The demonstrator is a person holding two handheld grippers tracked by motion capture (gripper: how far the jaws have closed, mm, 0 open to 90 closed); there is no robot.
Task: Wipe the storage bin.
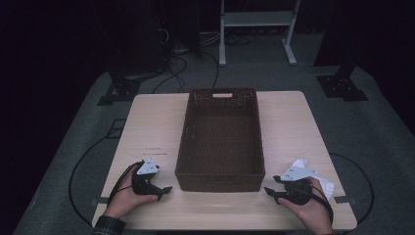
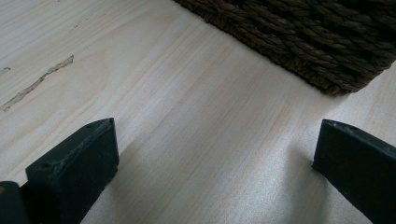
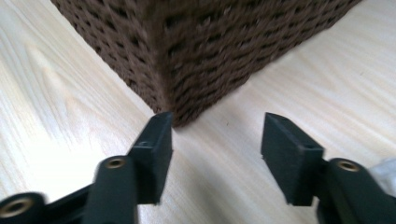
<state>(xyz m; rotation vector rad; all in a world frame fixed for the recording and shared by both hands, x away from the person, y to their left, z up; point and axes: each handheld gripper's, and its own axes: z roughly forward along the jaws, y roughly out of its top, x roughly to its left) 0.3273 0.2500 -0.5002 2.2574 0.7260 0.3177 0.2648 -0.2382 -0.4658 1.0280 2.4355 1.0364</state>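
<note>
1. Table (image 1: 293,127): a pale wooden worktop standing on grey carpet, with faint markings on its surface near the left edge.
2. Basket (image 1: 219,142): a dark brown woven box with an open top, set lengthwise down the middle of the worktop. A handle slot is cut in its far end wall, near the far edge. Its near wall stands short of the near edge, between the two grippers. In the high view nothing can be seen inside it.
3. Right hand (image 1: 313,208): enters over the near edge close to the near right corner and grips the body of its tool.
4. Left hand (image 1: 128,196): enters over the near edge towards the near left corner, with a plaid cuff at the wrist.
5. Right gripper (image 1: 268,191): its jaws stand apart and grasp nothing. In the right gripper view they frame the near right corner of the basket (image 3: 187,51) without touching it.
6. Left gripper (image 1: 169,188): released, with jaws spread wide over bare wood. In the left gripper view the near left corner of the basket (image 2: 303,42) lies ahead, apart from both jaws.
7. White object (image 1: 327,185): small and crumpled, lying just beside the right gripper; what it is cannot be told.
</note>
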